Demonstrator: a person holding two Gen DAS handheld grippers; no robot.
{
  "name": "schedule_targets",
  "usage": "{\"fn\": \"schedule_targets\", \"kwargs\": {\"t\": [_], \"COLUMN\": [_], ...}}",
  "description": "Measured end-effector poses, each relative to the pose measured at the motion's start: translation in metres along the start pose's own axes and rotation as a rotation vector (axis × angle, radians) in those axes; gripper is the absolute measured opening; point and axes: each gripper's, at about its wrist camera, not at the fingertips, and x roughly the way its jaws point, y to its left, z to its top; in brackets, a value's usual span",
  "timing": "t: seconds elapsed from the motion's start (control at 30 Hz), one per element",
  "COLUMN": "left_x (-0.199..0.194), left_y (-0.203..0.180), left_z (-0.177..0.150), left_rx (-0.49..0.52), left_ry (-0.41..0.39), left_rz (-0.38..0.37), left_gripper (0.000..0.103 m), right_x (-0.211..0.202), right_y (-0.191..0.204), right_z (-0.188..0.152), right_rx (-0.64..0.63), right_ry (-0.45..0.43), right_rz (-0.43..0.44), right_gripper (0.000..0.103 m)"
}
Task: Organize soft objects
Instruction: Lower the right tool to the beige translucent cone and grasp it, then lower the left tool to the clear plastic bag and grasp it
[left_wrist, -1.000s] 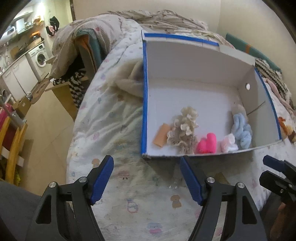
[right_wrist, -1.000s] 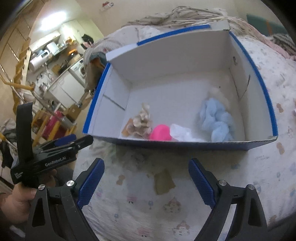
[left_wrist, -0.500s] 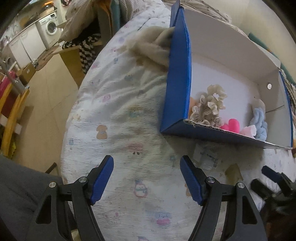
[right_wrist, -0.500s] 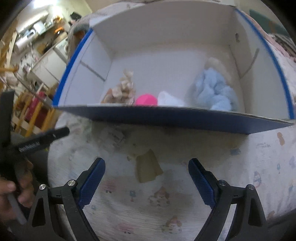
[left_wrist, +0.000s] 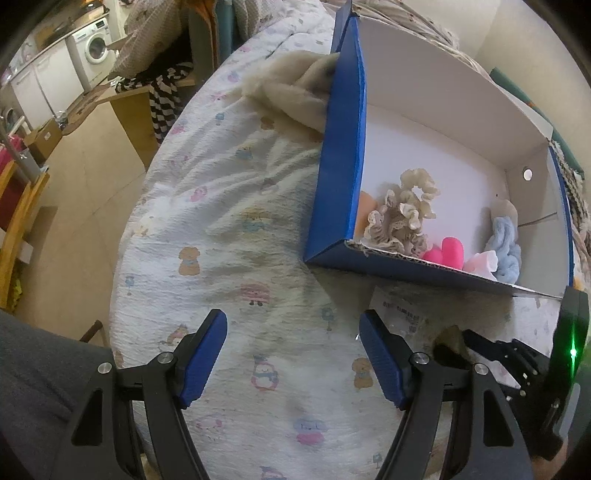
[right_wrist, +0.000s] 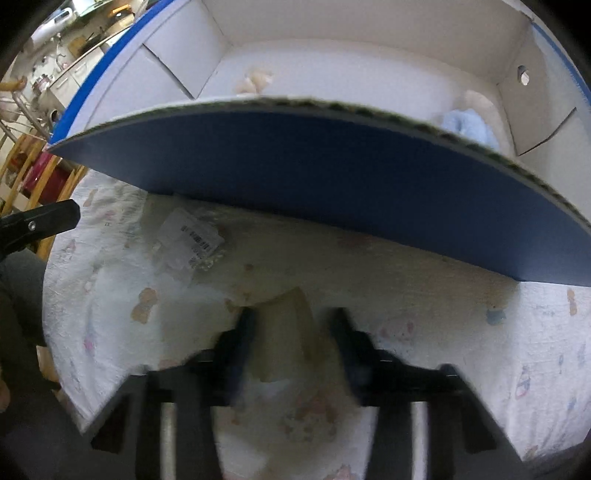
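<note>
A blue cardboard box (left_wrist: 338, 192) with a white inside lies on the bed and holds a beige frilly scrunchie (left_wrist: 402, 214), a pink soft item (left_wrist: 448, 251), a white one (left_wrist: 482, 262), a light blue one (left_wrist: 504, 247) and an orange piece (left_wrist: 367, 201). A small tan soft piece (right_wrist: 286, 328) lies on the sheet in front of the box (right_wrist: 332, 177). My right gripper (right_wrist: 291, 332) straddles it, jaws partly closed and blurred; contact is unclear. It shows in the left wrist view (left_wrist: 452, 341). My left gripper (left_wrist: 293, 354) is open and empty over the sheet.
A clear plastic packet with a label (right_wrist: 188, 240) lies on the patterned bedsheet (left_wrist: 229, 229) near the box's front left. A cream fluffy blanket (left_wrist: 291, 92) lies against the box's left wall. The bed's edge drops to the floor (left_wrist: 74, 206) at left.
My right gripper has dropped down to the tan piece and its jaws have narrowed around it. My left gripper has shifted slightly left and lower, still open.
</note>
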Motion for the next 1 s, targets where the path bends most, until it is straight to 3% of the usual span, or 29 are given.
{"fn": "schedule_targets", "kwargs": {"t": [0.23, 0.5, 0.63, 0.8, 1.0], "left_x": [0.007, 0.011, 0.013, 0.016, 0.027], "left_y": [-0.005, -0.012, -0.013, -0.017, -0.041], "left_z": [-0.002, -0.004, -0.005, -0.006, -0.006], "left_rx": [0.016, 0.057, 0.066, 0.081, 0.177], "left_ry": [0.03, 0.034, 0.039, 0.041, 0.075], "left_rz": [0.005, 0.021, 0.025, 0.021, -0.004], "left_gripper": [0.072, 0.072, 0.072, 0.072, 0.072], "right_x": [-0.011, -0.057, -0.092, -0.123, -0.119], "right_y": [0.003, -0.013, -0.021, -0.036, -0.044], "right_z": [0.0, -0.001, -0.004, -0.015, -0.013], "right_rx": [-0.021, 0.028, 0.031, 0.077, 0.13], "right_ry": [-0.026, -0.087, -0.167, -0.289, -0.315], "right_rz": [0.042, 0.149, 0.188, 0.167, 0.178], "right_gripper": [0.017, 0.016, 0.016, 0.016, 0.016]}}
